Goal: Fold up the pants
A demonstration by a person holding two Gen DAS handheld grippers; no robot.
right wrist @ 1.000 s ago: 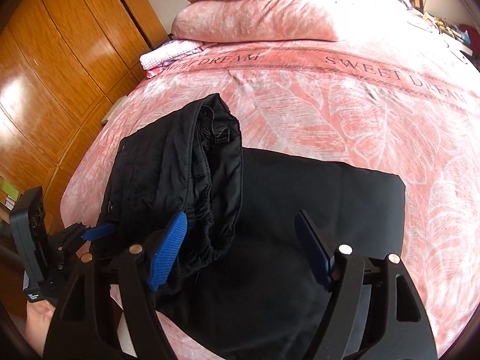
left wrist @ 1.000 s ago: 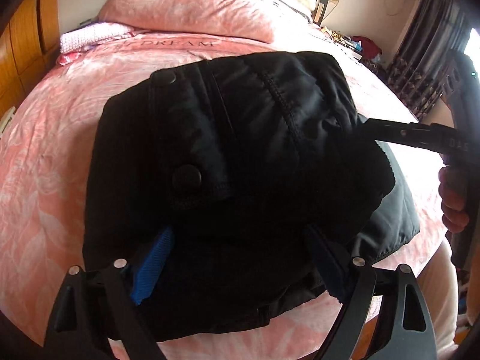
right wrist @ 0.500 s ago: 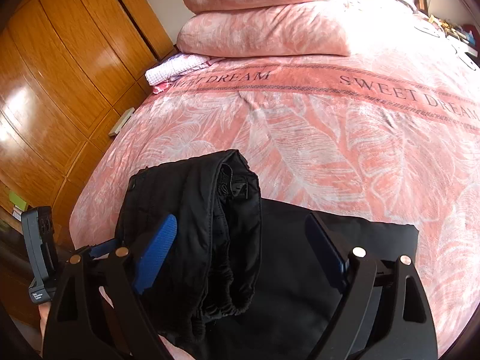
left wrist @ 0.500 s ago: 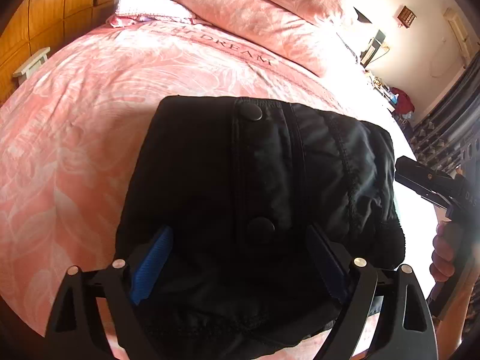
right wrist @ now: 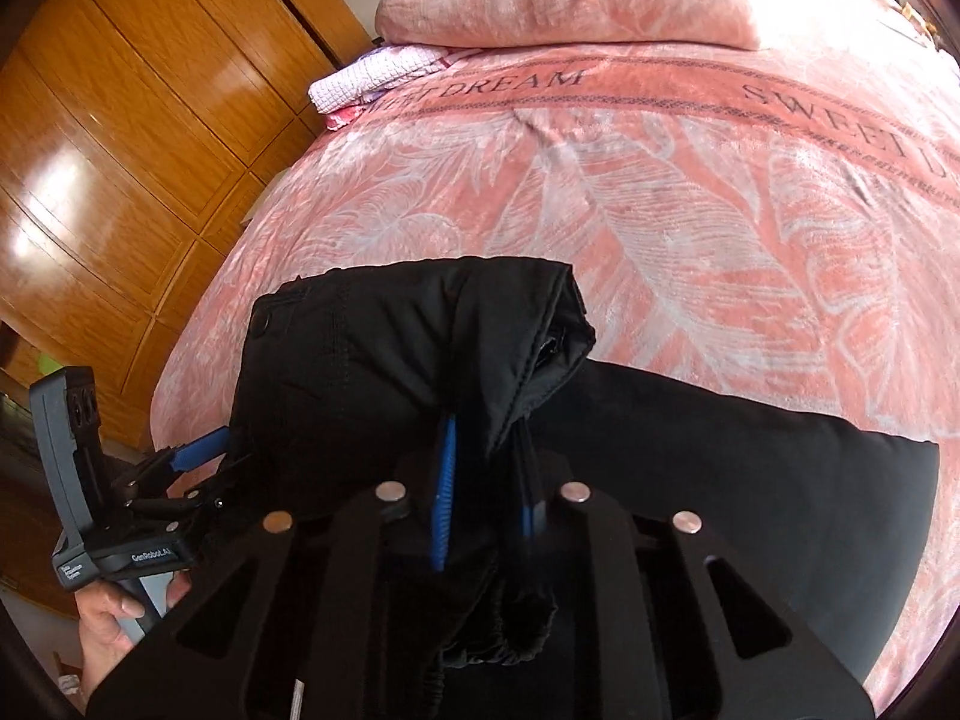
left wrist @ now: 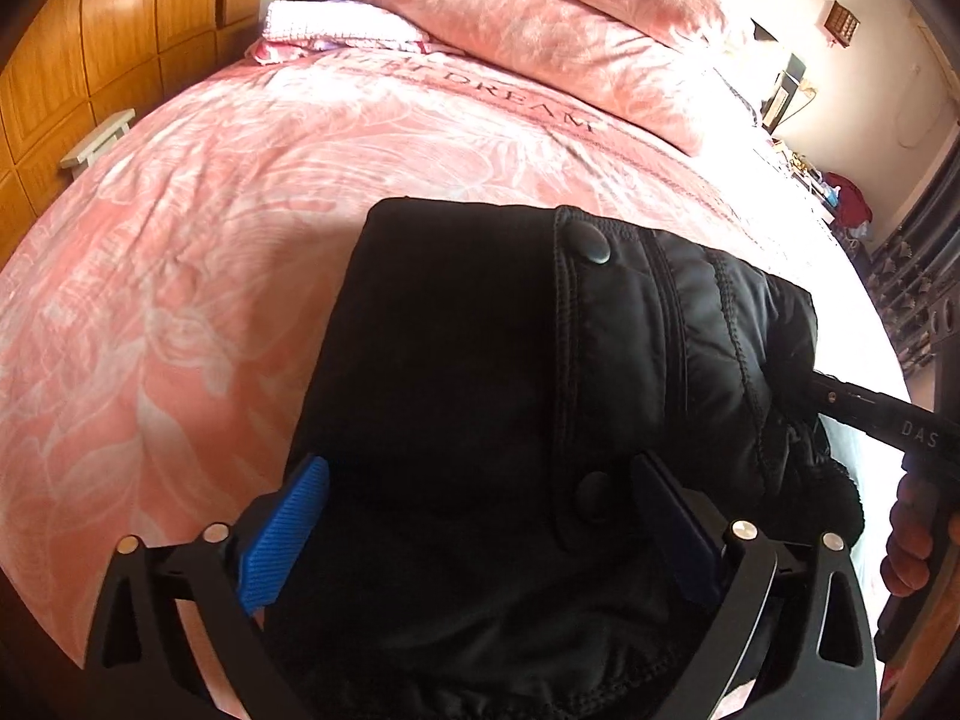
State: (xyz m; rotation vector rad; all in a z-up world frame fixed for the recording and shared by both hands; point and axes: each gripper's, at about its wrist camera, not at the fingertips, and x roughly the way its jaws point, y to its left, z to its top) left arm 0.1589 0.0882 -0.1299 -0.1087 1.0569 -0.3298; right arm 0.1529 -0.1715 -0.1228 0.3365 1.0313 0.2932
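Black padded pants (left wrist: 540, 372) lie folded on the pink bed, waistband end with two snap buttons on top. In the right wrist view the thick folded end (right wrist: 390, 360) rests on the flat leg part (right wrist: 750, 480). My left gripper (left wrist: 480, 516) is open, its blue pads spread either side of the bundle's near edge. My right gripper (right wrist: 483, 480) is shut on the pants' folded edge, with fabric pinched between the pads. The right gripper also shows in the left wrist view (left wrist: 870, 414), and the left one in the right wrist view (right wrist: 198, 450).
The pink leaf-print bedspread (right wrist: 690, 180) reads "SWEET DREAM". Pink pillows (left wrist: 570, 18) and a folded white towel (right wrist: 378, 75) lie at the head. A wooden wardrobe (right wrist: 120, 120) stands to the left. Curtains and clutter (left wrist: 900, 252) are at the far right.
My right gripper has closed from wide open onto the folded edge of the pants. The left gripper stays open and has shifted back, with more bedspread in view.
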